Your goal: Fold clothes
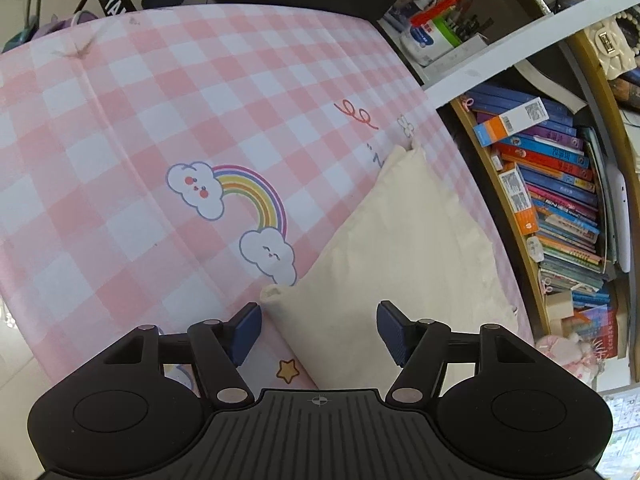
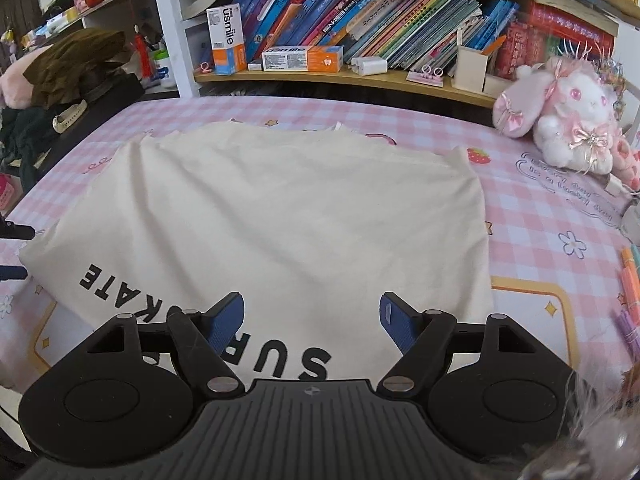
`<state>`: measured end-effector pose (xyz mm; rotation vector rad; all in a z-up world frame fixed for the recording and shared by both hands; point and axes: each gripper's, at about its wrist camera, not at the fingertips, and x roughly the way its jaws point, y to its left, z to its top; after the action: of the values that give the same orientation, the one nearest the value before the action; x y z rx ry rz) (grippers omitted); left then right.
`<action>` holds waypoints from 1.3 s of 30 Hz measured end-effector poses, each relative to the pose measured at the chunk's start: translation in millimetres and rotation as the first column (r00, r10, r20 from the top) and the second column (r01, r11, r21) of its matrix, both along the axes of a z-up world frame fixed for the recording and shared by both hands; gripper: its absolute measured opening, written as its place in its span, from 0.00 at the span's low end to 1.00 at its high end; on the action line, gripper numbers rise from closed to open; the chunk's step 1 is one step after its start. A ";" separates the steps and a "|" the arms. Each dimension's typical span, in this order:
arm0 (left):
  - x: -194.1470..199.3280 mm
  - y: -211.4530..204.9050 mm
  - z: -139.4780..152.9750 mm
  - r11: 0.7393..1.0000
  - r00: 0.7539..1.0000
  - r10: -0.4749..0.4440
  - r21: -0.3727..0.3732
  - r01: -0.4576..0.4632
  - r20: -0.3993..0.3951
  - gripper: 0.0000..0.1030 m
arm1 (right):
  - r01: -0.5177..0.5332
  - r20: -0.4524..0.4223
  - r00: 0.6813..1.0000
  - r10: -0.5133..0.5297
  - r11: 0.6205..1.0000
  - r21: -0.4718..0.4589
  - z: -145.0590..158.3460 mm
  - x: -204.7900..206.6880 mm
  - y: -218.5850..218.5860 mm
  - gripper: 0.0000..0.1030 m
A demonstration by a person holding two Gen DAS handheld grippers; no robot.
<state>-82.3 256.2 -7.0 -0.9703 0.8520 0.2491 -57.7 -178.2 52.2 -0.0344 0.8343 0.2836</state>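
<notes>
A cream cotton garment (image 2: 272,216) printed with large black block letters lies spread flat on a table covered by a pink-and-white checked cloth (image 1: 120,120) with rainbow and cloud cartoons. The left tool (image 1: 319,330) hovers over one corner of the garment, its blue-padded jaws standing wide apart with nothing between the pads but the fabric lying below them. The right tool (image 2: 312,320) hangs above the lettered edge of the garment, its jaws likewise spread wide and gripping nothing.

Behind the garment, a curved wooden bookshelf (image 2: 344,78) holds a packed row of colourful paperback books (image 2: 360,12), leaning against one another. On the same shelf stand an upright white-and-orange toothpaste carton (image 2: 228,40) and a second one (image 2: 303,58) lying flat, with a small cream box (image 2: 471,68) of pencils to the right of the garment's far edge. A pink-and-white plush rabbit (image 2: 568,116) with ribbon bows sits on the table just right of the garment. A bundle of pastel marker pens (image 2: 630,292) lies at the table's right edge, well apart from the garment.
</notes>
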 end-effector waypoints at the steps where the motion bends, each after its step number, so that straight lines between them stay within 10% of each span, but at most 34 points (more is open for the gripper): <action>1: 0.5 1.5 1.7 1.000 1.000 -0.003 0.007 0.003 0.006 0.62 | 0.000 0.001 1.000 0.000 1.000 0.000 0.0 0.4 2.0 0.72; 11: 18.9 9.3 18.0 0.984 0.988 -0.140 0.117 0.131 0.068 0.70 | 0.042 0.008 0.999 -0.042 0.999 -0.012 3.5 4.1 31.8 0.77; 20: 44.9 25.5 21.9 0.915 0.926 -0.375 0.182 0.360 0.050 0.77 | 0.163 0.004 0.987 -0.163 0.986 -0.045 3.6 -6.6 101.5 0.80; 29: 64.4 56.2 5.8 0.833 0.837 -0.547 0.096 0.545 0.001 0.77 | 0.076 0.010 0.997 -0.075 0.992 -0.104 -10.5 -23.4 195.9 0.80; 39: 77.9 88.6 -12.4 0.825 0.842 -0.535 -0.169 0.538 0.069 0.84 | -0.196 -0.013 0.980 0.196 0.965 -0.175 -19.1 -11.0 299.7 0.78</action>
<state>-4.5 344.8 -19.4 -0.8581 1.1100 -0.3322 -68.8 121.5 33.1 -0.2838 0.8505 0.3955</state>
